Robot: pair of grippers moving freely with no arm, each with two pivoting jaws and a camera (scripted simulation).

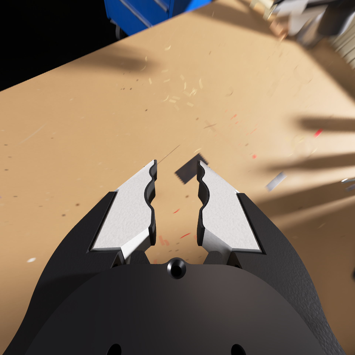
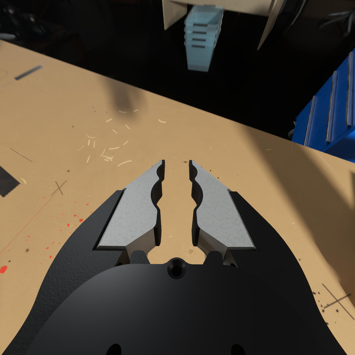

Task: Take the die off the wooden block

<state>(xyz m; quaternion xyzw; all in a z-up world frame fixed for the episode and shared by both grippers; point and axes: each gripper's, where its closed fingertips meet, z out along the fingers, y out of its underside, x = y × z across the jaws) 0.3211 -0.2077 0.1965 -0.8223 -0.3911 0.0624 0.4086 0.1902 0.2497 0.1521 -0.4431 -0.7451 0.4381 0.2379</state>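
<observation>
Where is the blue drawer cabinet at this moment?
The blue drawer cabinet stands beyond the workbench edge, at the right in the right wrist view, and at the top centre in the left wrist view.

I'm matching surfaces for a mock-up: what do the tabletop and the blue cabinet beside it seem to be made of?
The tabletop looks like matte tan wood or fibreboard: flat, without gloss, scratched, with pale shavings and red paint specks. The blue cabinet looks like painted sheet metal, smooth with a slight sheen, with grey metal-looking handle strips across its drawers; plastic cannot be ruled out.
</observation>
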